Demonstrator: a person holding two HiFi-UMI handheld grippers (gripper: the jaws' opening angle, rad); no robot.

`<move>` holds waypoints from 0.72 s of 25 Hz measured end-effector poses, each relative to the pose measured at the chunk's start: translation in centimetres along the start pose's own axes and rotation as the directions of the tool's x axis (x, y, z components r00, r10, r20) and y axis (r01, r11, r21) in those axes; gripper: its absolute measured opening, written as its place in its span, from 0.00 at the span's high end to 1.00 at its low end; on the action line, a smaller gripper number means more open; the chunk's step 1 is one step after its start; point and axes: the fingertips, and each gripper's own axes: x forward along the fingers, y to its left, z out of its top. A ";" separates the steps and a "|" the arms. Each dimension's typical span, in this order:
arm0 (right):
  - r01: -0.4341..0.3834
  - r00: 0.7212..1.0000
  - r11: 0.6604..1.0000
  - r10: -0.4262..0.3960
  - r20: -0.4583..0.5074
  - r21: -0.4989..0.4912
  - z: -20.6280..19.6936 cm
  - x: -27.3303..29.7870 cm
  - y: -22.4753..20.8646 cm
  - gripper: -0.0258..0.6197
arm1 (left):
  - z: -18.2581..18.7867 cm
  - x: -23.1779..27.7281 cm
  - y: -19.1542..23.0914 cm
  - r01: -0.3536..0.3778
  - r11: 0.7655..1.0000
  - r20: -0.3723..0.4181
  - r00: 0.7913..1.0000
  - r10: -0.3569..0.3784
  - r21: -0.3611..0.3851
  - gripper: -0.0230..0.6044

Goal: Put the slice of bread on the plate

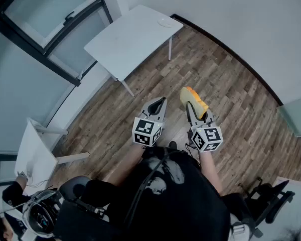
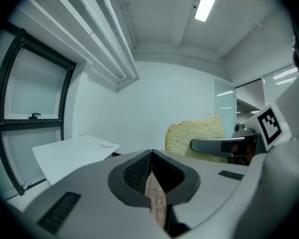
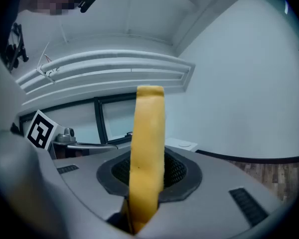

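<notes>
Right gripper: clamped on the slice of bread — the pads press its two flat faces. The slice stands upright, its crust edge towards the camera, and rises well above the jaws.
Left gripper: jaws together at the tips with nothing between them. Only a sliver of floor shows through the slit lower down.
Marker cubes: one at the rear of each gripper, on the side away from the table.
Grippers, placing: side by side and just apart, the right one on the person's right. Both point towards the table and are well short of it.
Slice of bread, placing: in the air in the right gripper, over the floor on the person's side of the table — not on the plate.
Plate: small, round and white. It lies flat on the table at the corner nearest the wall.
Table: white and rectangular on thin legs, with the plate on top.
Floor: wood planks, running under the table and out to the person.
Window: dark-framed, just beside the table on its left in the head view.
Wall: pale and plain, beyond the table's plate corner.
Person: dark top, standing farther from the table than the grippers.
Office chair: dark, well away from the table, at the person's right.
</notes>
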 end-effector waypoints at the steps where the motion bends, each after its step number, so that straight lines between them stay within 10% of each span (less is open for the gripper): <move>1: 0.000 1.000 1.000 0.000 0.001 0.001 0.0 -0.1 0.1 0.81 | -0.1 -0.1 0.0 0.002 1.000 -0.001 1.000 -0.002 -0.005 0.95; 18: -0.015 0.999 0.998 0.017 -0.029 0.054 -2.1 -2.7 -1.3 0.81 | -2.2 0.2 -2.9 0.004 1.000 -0.032 0.999 -0.004 -0.030 0.95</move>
